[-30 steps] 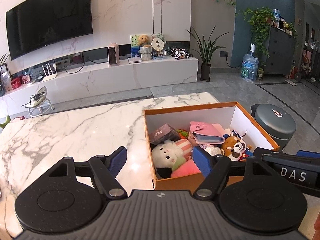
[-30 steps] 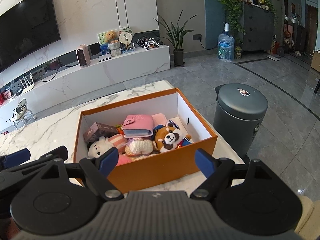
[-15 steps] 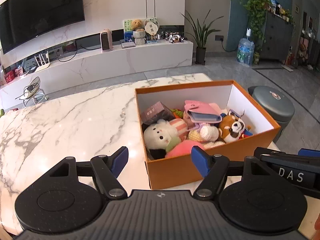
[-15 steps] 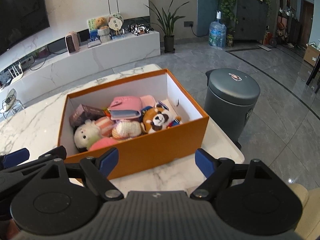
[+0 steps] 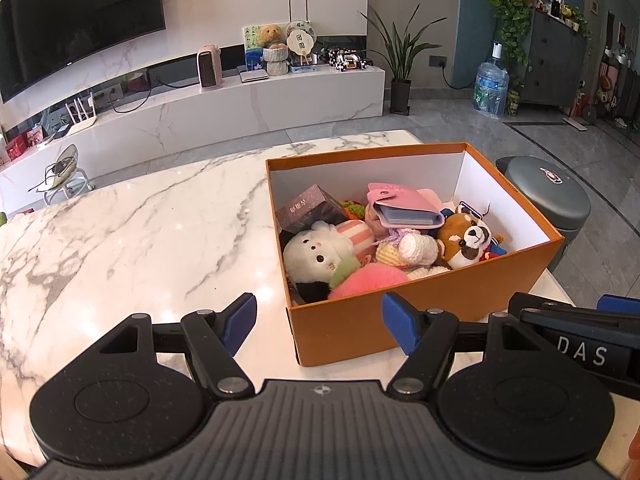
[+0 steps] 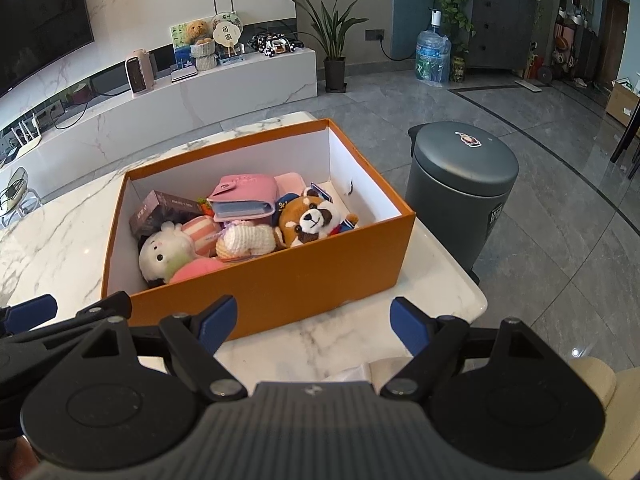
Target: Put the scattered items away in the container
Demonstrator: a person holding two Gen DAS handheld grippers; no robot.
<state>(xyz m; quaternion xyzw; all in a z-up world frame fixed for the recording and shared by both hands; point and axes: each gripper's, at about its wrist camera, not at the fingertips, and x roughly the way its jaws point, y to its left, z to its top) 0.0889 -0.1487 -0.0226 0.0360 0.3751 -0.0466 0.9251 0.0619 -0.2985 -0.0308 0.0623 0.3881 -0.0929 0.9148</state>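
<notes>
An orange box stands on the marble table near its right end. Inside lie a white plush, a pink wallet, a brown raccoon plush, a dark small box, a crocheted toy and a pink fluffy ball. My left gripper is open and empty, in front of the box's near left corner. My right gripper is open and empty, in front of the box's near wall.
A grey lidded bin stands on the floor just past the table's right edge. A white TV console with a television and ornaments runs along the far wall. A potted plant and water bottle stand beyond.
Both grippers have pulled back and risen from the box, so it sits farther away and more of its front wall shows. Both stay open and empty.
</notes>
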